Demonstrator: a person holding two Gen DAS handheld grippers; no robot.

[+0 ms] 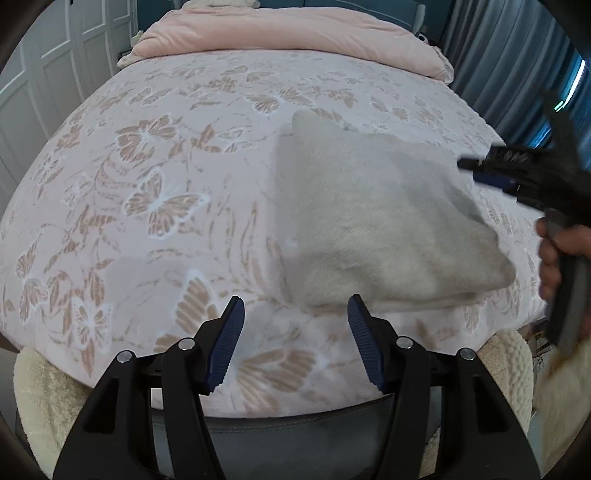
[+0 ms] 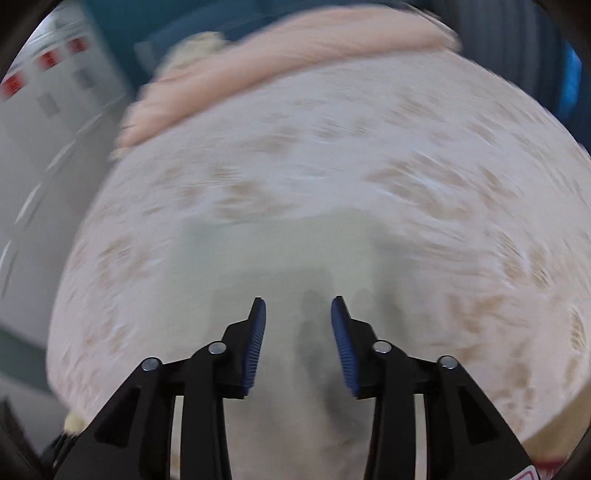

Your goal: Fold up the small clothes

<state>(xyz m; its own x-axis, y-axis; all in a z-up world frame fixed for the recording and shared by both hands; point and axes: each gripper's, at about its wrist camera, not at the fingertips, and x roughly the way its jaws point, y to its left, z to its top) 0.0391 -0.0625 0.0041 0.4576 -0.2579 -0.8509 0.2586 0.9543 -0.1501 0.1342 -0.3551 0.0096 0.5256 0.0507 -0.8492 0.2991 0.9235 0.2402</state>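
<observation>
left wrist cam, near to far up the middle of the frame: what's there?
Left claw open, nothing between its pads → butterfly-print bedspread → folded cream garment, lying right of centre → pink folded duvet at the far end of the bed.

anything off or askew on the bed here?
Nothing damaged or spilled. The grey cloth lies folded on the bedspread, skewed to the bed's edge, one corner poking up at the far end. Both tongs are open and empty. The right wrist view is motion-blurred.
</observation>
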